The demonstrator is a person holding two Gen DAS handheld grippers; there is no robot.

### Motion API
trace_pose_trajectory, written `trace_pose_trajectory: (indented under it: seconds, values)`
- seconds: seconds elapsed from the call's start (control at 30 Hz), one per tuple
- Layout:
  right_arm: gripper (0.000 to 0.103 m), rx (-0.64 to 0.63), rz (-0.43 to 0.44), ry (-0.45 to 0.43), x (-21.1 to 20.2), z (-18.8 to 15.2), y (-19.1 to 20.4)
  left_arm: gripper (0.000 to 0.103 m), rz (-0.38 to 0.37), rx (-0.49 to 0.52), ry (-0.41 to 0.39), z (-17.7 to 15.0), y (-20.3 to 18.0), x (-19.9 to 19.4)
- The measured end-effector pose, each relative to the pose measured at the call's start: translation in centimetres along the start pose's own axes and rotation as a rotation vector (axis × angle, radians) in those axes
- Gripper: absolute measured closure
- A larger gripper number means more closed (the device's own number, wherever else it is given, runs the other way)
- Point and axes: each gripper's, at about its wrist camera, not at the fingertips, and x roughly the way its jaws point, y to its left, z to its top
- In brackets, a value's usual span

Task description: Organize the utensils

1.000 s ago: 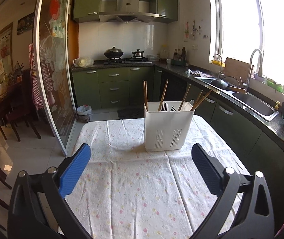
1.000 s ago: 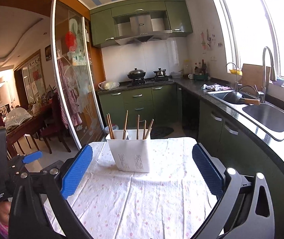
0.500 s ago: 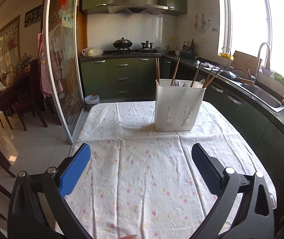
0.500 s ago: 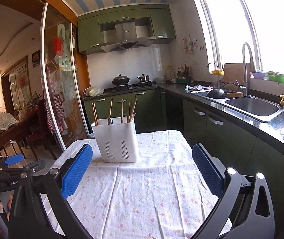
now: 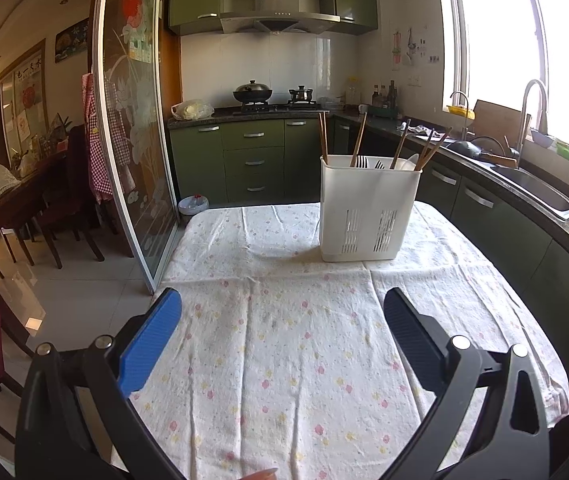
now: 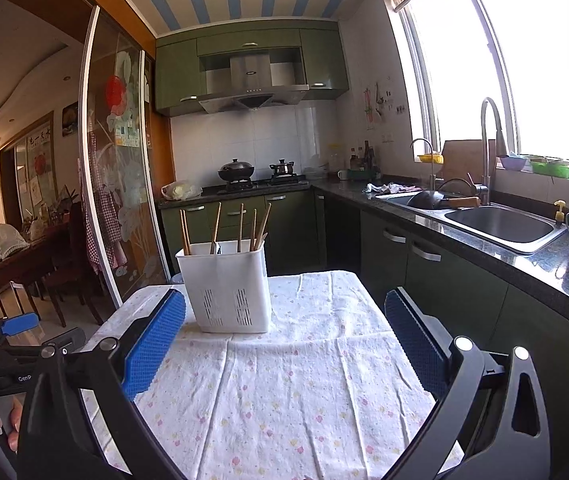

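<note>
Standing by the table, I see both tools hanging empty over the flowered tablecloth point(image 5: 284, 360). The left gripper point(image 5: 282, 344) has its jaws spread wide with nothing between them; the right gripper point(image 6: 284, 344) is likewise agape and holds nothing.

The white utensil caddy point(image 5: 368, 212) stands upright on the cloth, at about one o'clock from the left gripper and well apart from it; from the right gripper it sits at about eleven o'clock, near the left blue pad. Wooden chopsticks point(image 5: 358, 140) lean out of it at loose angles, and a few fork point(image 5: 360, 161) tines peep above the rim. How its compartments divide I cannot tell from here.

The chopsticks look light, stiff and slim, likely to swivel or slip between the pads, so I would pinch one on the upper shaft, clear of its neighbours, and lift it straight up. The caddy seems thin, light plastic, apt to slide or tip on the loose cloth if a stick drags sideways; the other tool could steady its wall
</note>
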Motion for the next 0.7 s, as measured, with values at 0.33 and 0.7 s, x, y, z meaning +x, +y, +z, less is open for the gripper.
trace_pose_trajectory:
  seconds: [0.33,0.7]
  values:
    - [0.004,0.027,0.01,0.016,0.44,-0.18,-0.37,0.007,0.0,-0.007,0.002,0.09,0.18,-0.03]
    - [0.004,0.038,0.016,0.017,0.36,-0.22,-0.5,0.007,-0.011,-0.007,0.005,0.09,0.0,-0.01]
